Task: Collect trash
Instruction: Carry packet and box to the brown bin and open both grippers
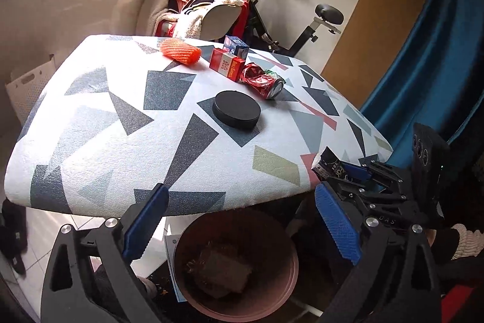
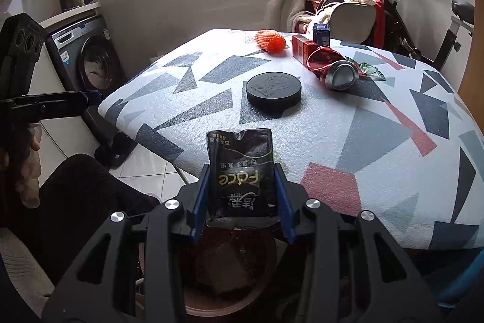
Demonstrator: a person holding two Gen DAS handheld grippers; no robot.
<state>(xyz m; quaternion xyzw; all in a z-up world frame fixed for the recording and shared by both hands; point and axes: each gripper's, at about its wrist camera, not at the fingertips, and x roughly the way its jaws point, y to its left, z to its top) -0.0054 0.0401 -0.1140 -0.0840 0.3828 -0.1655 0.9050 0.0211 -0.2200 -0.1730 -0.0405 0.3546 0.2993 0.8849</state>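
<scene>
White foam-like cloth with grey, dark blue, red and olive triangles covers the tabletop (image 1: 99, 117), which is the largest thing in both views. Below its near edge stands a round pink bin (image 1: 236, 268) on the floor, and some brownish crumpled trash lies on its bottom. The left claw (image 1: 242, 229) hangs over this bin with its blue pads wide apart and nothing between them. The right claw (image 2: 242, 199) is just beside the left one, also above the bin, and its two blue pads press on both sides of a black tissue pack (image 2: 242, 171); the pack stands upright between them with its printed letters upside down in the right wrist view. In the left wrist view the same pack (image 1: 328, 164) shows at the tabletop's near corner, sticking out of the right claw. On the tabletop, near the middle, lies a black round lid (image 2: 273, 94), flat and alone. Behind it, toward the far right side, lies a crushed red can (image 2: 331, 67) on its side with its silver end toward the right camera, and a small green wrapper (image 2: 370, 70) touches it. A red box (image 2: 302, 50) stands just beside the can, a blue box (image 2: 320, 34) stands just behind the red one, and an orange foam net (image 2: 270, 43) lies near the far edge, a little apart from the boxes.
</scene>
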